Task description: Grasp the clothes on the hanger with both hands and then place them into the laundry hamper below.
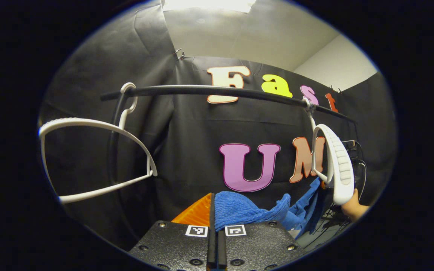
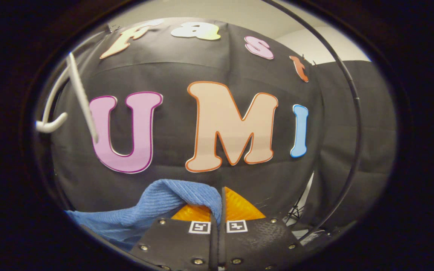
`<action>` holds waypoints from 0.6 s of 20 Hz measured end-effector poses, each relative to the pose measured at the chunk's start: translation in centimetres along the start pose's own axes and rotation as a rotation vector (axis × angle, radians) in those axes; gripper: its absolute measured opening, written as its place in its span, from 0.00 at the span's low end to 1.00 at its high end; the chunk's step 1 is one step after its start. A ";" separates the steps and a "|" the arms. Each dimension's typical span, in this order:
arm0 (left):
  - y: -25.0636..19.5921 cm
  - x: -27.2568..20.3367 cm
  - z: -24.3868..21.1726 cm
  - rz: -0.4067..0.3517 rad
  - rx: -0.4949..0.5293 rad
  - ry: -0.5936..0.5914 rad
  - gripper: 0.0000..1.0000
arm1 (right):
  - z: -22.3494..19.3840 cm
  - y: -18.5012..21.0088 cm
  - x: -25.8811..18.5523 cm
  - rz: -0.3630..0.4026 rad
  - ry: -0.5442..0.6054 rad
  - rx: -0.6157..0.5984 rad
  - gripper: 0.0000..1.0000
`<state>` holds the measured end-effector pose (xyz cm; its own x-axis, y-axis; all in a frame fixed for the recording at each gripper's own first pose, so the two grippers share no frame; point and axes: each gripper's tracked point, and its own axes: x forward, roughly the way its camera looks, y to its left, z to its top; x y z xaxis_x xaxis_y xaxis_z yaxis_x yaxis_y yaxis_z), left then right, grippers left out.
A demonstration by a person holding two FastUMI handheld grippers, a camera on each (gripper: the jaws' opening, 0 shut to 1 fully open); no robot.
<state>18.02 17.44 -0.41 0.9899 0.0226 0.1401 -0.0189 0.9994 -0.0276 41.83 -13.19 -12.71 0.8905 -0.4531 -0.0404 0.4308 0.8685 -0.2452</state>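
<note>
Ribbed blue knit cloth point(image 1: 236, 212), seemingly matt white plastic hangers point(image 1: 96, 158).

No readable text; only square coded markers point(image 1: 196, 230) on the tongs.

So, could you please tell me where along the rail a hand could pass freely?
The rail is bare between the left hanger and the right hanger. It is crowded by the right hanger, where the blue garment trails beside a hand.
</note>
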 end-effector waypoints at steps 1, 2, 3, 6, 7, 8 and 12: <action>0.3 -0.2 0.1 0.005 -0.005 0.000 0.02 | 0.1 -0.4 -0.6 0.003 -0.004 0.008 0.01; 0.3 -0.5 0.3 0.007 -0.012 -0.004 0.02 | 0.4 -0.6 -1.3 0.007 -0.014 0.019 0.01; 0.3 -0.8 0.5 0.008 -0.013 -0.008 0.02 | 0.7 -0.9 -2.0 0.008 -0.025 0.028 0.01; 0.6 -2.0 0.8 0.020 -0.019 -0.009 0.02 | 1.7 -1.8 -4.2 -0.001 -0.030 0.048 0.01; 0.5 -2.3 0.8 0.022 -0.024 -0.006 0.02 | 2.0 -1.5 -4.9 0.012 -0.029 0.055 0.01; 0.2 -2.6 0.9 0.017 -0.027 -0.003 0.02 | 2.3 -1.3 -5.7 0.022 -0.029 0.054 0.01; -0.6 -3.9 0.8 0.010 -0.012 0.012 0.02 | 3.6 -0.8 -9.5 0.064 -0.048 0.056 0.01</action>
<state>14.04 16.78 -0.12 0.9912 0.0320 0.1281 -0.0270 0.9988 -0.0405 33.55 -8.86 -8.65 0.9218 -0.3876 -0.0076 0.3792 0.9057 -0.1893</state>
